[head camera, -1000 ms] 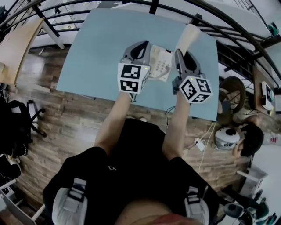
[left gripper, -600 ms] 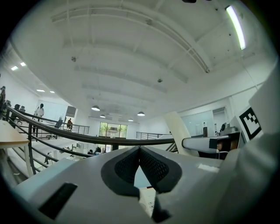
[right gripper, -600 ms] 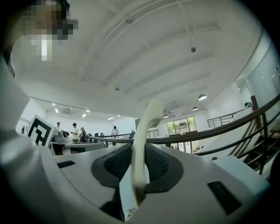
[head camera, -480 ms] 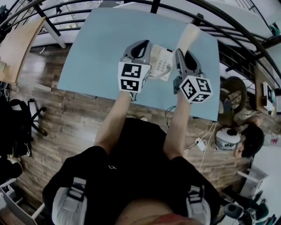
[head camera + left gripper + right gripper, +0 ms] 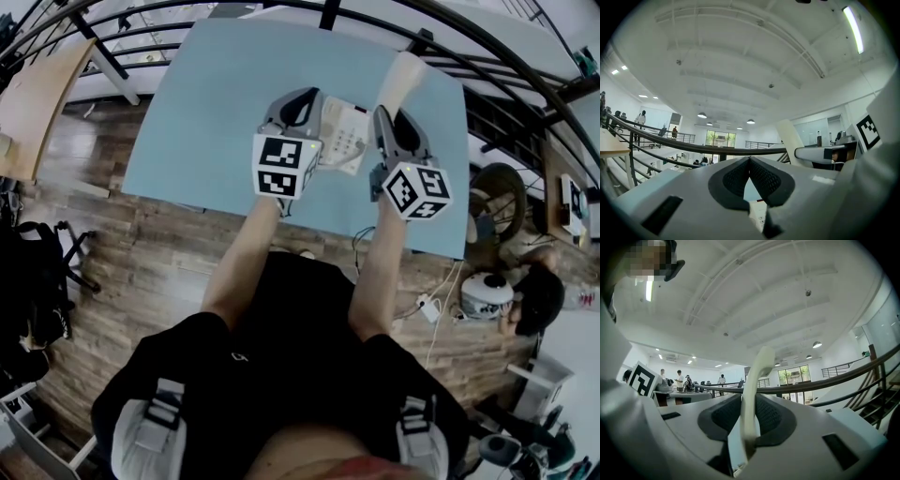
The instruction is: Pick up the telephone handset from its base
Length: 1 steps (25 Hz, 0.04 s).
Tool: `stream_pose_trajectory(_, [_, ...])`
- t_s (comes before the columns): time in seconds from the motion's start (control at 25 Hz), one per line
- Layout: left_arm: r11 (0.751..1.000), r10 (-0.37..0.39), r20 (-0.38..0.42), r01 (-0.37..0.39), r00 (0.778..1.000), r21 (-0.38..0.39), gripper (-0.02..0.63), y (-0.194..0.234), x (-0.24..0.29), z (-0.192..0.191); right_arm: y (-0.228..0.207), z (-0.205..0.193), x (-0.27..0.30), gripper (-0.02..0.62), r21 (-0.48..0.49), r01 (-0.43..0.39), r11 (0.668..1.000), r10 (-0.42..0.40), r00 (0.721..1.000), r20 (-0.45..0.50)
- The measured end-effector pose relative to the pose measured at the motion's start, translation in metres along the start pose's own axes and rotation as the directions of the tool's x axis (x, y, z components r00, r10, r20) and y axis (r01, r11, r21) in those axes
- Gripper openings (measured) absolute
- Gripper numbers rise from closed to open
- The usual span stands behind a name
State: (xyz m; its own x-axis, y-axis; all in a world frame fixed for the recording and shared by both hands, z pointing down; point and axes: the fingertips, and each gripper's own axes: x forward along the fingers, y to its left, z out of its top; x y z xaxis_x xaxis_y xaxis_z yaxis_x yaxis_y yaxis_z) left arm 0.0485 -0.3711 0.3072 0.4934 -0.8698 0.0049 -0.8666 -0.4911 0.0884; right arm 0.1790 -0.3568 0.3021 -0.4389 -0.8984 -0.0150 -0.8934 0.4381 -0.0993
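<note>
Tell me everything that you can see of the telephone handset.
The handset is cream, seemingly smooth plastic, long and slightly curved, with a rounded far end. The right tool is shut on its lower part, gripping it from both sides. In the head view it sticks out beyond the tool over the light blue table, right of the base and apart from it. No cord can be made out.

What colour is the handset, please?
Cream-white; the handset shows best in the right gripper view.
</note>
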Motion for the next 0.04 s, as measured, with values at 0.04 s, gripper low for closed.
stream_pose_trajectory(0.04, [1.0, 0.0, 0.001, 0.0, 1.0, -0.001, 0.0, 0.0024, 0.0004, 0.0006, 0.0005, 0.0004, 0.002, 0.087, -0.001, 0.002, 1.0, -0.002, 1.0, 0.001])
